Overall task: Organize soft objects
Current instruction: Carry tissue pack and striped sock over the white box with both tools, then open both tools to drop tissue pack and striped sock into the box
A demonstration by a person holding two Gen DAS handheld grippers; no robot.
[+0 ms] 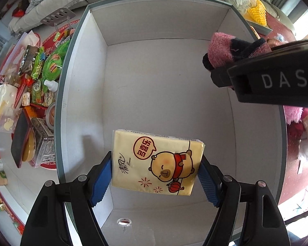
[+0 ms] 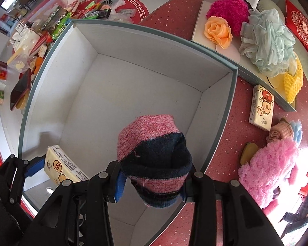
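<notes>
My left gripper [image 1: 155, 171] is shut on a cream tissue pack [image 1: 157, 163] with a bear print, held over the near end of a large white open box [image 1: 82, 94]. The pack also shows in the right wrist view [image 2: 60, 167]. My right gripper [image 2: 152, 181] is shut on a pink and navy knitted sock roll [image 2: 153, 155], held over the box's [image 2: 51, 82] right side. The sock roll [image 1: 228, 52] and the right gripper's black fingers [image 1: 256, 82] show at the right in the left wrist view. The box floor is bare.
On the red table [image 2: 225, 123] right of the box lie a second tissue pack [image 2: 261, 107], a fluffy pink item [image 2: 267, 168] and a shallow tray [image 2: 199, 20] holding a magenta pompom, orange fabric rose and pale blue mesh puff. Snack packets [image 1: 49, 67] clutter the floor on the left.
</notes>
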